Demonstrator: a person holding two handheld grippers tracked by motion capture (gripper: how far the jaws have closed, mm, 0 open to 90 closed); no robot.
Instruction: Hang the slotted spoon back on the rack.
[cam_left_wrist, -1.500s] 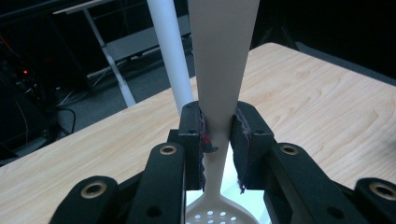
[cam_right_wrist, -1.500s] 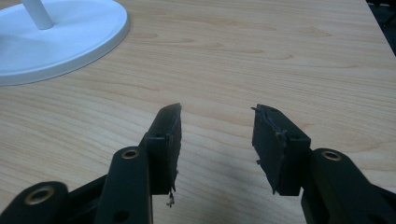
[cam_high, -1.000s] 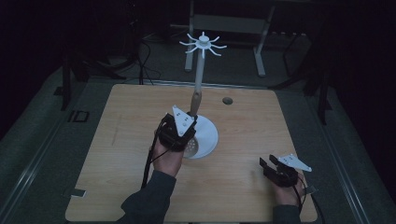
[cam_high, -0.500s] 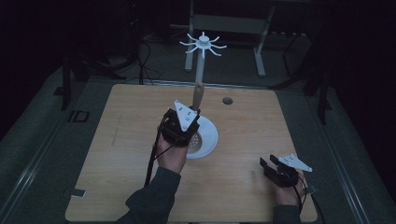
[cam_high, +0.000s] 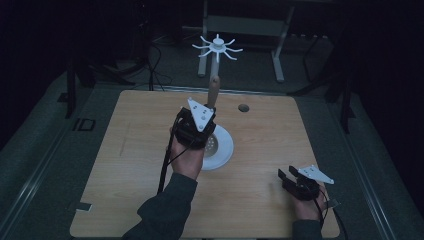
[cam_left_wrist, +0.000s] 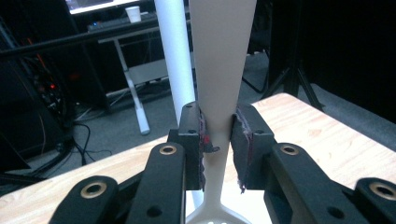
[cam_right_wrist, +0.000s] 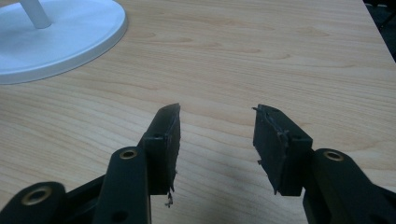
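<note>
Wooden tabletop (cam_high: 130, 165), white hanger stand (cam_high: 216, 48) at its middle.
My left claw (cam_left_wrist: 218, 140) pinches a cream slotted spoon's handle (cam_left_wrist: 219, 70) beside the stand's pole; my right claw (cam_right_wrist: 217, 140) rests spread, near the front right corner.

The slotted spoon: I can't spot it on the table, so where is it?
In the high view the slotted spoon stands upright in the left tool, beside the white stand's pole, above its round base.

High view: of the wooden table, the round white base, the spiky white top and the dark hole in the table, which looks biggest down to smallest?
1. Table
2. White base, partly hidden by the left gripper
3. Spiky top, nearer the camera, so unsure
4. Hole
</note>
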